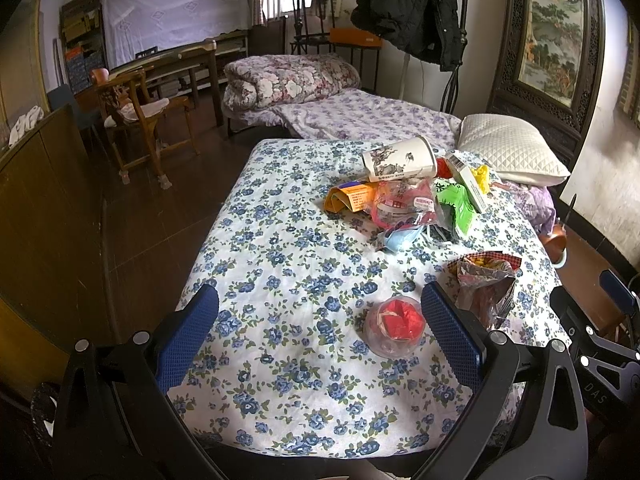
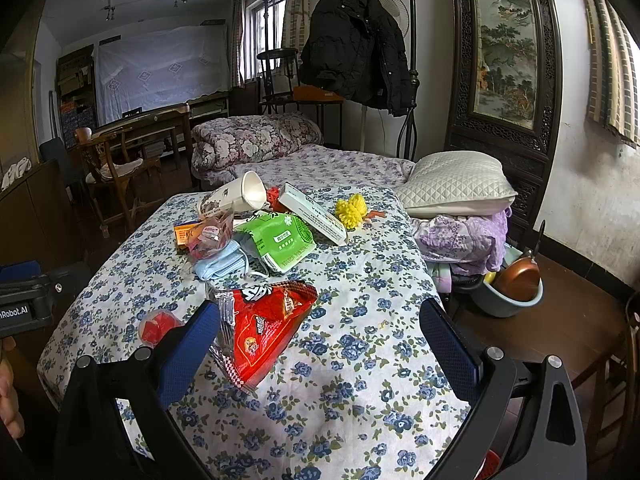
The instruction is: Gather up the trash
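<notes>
Blue-padded fingers (image 1: 452,332) of the left gripper (image 1: 320,328) frame the nearest litter, a clear plastic cup lid (image 1: 394,326) with red scraps inside, lying on the blue-flowered bedspread (image 1: 280,240) just inside the right-hand finger, at about 1 o'clock from the spread jaws, which grasp nothing. Beside it, at 2 o'clock, lies a crumpled red snack bag (image 1: 486,284); in the right wrist view the same bag sits between the wide-parted fingers of the right gripper (image 2: 320,344), touching the left-hand pad, and that claw too is released and empty. Collection appears not to have started: at 12 o'clock the main heap lies untouched, with a tipped paper cup (image 2: 236,196), an orange packet (image 1: 352,196), a crinkled clear wrapper (image 2: 212,236), a blue face mask (image 2: 224,266), a green tissue pack (image 2: 284,240), a white carton (image 2: 312,212) and a yellow pompom (image 2: 351,210). No bin or bag for the rubbish shows in either view. Printing on the snack bag and the tissue pack is too small to read; the only legible writing is "nRobot.AI" on the other gripper's body at 9 o'clock in the right view, and "DAS" on a black frame at 4 o'clock in the left. A white quilted pillow (image 2: 456,184) lies beyond.
</notes>
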`<act>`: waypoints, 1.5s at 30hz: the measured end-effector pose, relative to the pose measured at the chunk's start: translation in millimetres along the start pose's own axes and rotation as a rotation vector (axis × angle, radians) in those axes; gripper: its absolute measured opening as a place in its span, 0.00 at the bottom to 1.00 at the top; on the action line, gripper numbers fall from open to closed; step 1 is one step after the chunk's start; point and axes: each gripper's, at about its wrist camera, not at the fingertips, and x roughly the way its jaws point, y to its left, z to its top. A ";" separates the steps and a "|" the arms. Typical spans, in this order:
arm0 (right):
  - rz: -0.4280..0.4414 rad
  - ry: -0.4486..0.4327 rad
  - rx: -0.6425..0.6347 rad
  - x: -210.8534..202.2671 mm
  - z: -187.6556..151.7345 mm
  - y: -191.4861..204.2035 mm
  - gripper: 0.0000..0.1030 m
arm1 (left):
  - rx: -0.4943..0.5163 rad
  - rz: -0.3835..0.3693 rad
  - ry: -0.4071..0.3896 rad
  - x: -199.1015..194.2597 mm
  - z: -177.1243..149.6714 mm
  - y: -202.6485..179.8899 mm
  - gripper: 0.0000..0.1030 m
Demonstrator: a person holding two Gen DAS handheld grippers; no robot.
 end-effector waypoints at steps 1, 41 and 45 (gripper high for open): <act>0.000 0.000 0.000 -0.1 0.1 0.1 0.95 | 0.000 0.001 0.001 0.1 -0.2 0.0 0.94; -0.005 -0.010 0.043 -5.7 5.6 -15.4 0.95 | 0.108 -0.173 0.257 59.2 -18.6 -34.0 0.94; -0.007 -0.001 0.030 -3.8 4.7 -13.7 0.95 | 0.130 -0.172 0.270 72.4 -21.2 -39.7 0.80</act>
